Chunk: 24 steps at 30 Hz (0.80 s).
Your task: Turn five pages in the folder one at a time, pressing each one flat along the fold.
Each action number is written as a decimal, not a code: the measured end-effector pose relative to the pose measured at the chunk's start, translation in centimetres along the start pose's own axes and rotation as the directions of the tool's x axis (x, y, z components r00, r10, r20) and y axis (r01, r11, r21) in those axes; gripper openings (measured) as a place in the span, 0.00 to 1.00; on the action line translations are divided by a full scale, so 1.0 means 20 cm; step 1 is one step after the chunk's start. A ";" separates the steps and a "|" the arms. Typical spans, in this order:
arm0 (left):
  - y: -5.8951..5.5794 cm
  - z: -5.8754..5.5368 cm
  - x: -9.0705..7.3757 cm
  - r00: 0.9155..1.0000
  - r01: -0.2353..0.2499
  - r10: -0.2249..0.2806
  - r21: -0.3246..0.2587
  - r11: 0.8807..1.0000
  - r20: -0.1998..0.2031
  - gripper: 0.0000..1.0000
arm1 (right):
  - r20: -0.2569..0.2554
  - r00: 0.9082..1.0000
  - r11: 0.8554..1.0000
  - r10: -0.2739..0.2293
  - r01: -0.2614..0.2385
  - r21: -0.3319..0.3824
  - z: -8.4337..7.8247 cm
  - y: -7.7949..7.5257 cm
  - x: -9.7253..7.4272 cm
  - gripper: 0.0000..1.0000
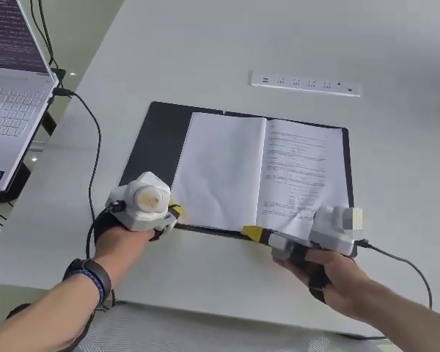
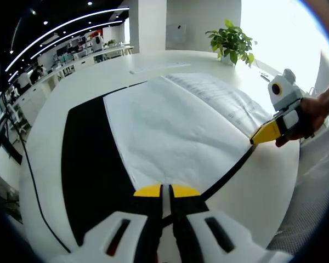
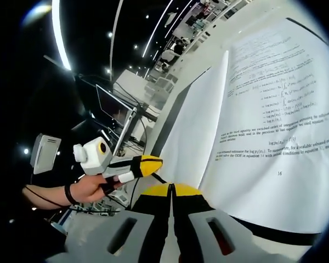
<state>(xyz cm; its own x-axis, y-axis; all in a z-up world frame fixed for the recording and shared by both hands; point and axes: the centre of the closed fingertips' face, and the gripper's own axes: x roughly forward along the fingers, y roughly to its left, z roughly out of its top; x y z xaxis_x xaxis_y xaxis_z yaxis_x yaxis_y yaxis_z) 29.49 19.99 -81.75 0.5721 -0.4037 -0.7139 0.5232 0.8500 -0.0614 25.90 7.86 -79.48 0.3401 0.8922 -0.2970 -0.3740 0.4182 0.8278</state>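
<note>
The folder (image 1: 152, 139) lies open on the white table (image 1: 396, 161) in front of us. A blank page (image 1: 216, 172) lies on its left side, a printed page (image 1: 302, 169) on its right side, and the fold (image 1: 262, 172) runs between them. Both pages look flat.

Our left gripper (image 1: 174, 213) sits at the near left corner of the blank page. Its jaws are pressed together, and we cannot tell if any paper is caught between them. Our right gripper (image 1: 254, 233) has its yellow tip at the near end of the fold. Its jaws are closed too and hold nothing that we can see.

We think we are at the pressing step: one page is over on the left, and the right gripper is at the spot where a rub along the fold begins or ends. We cannot tell how many of the five pages are done.

Next, we think the right gripper needs to push down softly and slide along the fold, away from us, while the left gripper holds the blank page down. After that we need to catch just one sheet at the corner of the printed page, not two, and swing it over to the left
</note>
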 end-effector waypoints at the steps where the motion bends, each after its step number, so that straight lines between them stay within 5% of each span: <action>1: -0.01 0.00 0.00 1.000 0.006 -0.006 -0.009 1.000 0.002 0.06 | 0.001 1.000 1.000 0.001 -0.001 -0.001 0.00 0.00 0.00 0.00; 12: -0.02 0.02 -0.08 0.999 0.020 -0.018 -0.059 0.998 0.029 0.16 | -0.002 1.000 0.998 0.005 -0.005 -0.068 0.02 0.05 -0.08 0.05; 24: -0.03 0.05 -0.15 0.998 0.020 -0.016 -0.064 0.998 0.062 0.24 | 0.001 0.996 0.977 -0.095 0.093 -0.190 0.07 -0.01 -0.20 0.18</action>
<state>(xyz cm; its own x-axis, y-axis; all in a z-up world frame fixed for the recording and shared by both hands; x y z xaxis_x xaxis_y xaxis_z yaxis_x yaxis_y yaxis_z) 28.03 20.39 -78.89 0.6015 -0.4375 -0.6684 0.4928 0.8618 -0.1206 25.77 3.97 -77.76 0.3746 0.8486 -0.3736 -0.4981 0.5240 0.6909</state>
